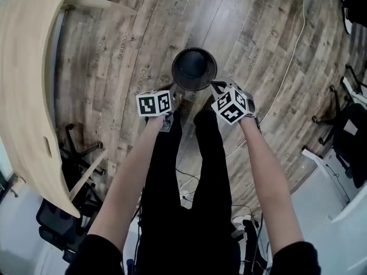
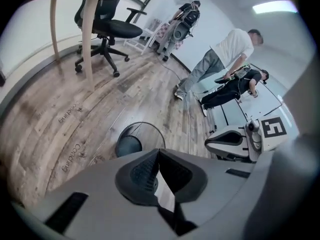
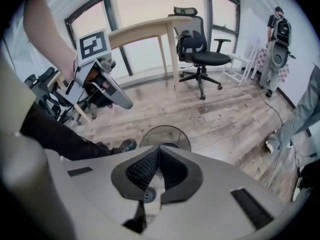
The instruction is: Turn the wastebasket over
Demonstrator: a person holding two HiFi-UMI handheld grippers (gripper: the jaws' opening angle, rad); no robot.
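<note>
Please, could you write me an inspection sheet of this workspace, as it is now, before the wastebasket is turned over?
surface: wooden plank floor.
job's things: black mesh wastebasket, upright on the floor, mouth up, not yet turned over.
clutter: nothing seen beside the wastebasket.
grippers: left gripper and right gripper both shut, nothing between the jaws, held over the wastebasket.
cables: white cable on the floor at right, apart from the wastebasket.
surroundings: wooden table, office chair, a standing person.

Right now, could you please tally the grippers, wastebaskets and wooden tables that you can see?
grippers: 2, the left gripper and the right gripper
wastebasket: 1
wooden table: 1
total: 4
</note>
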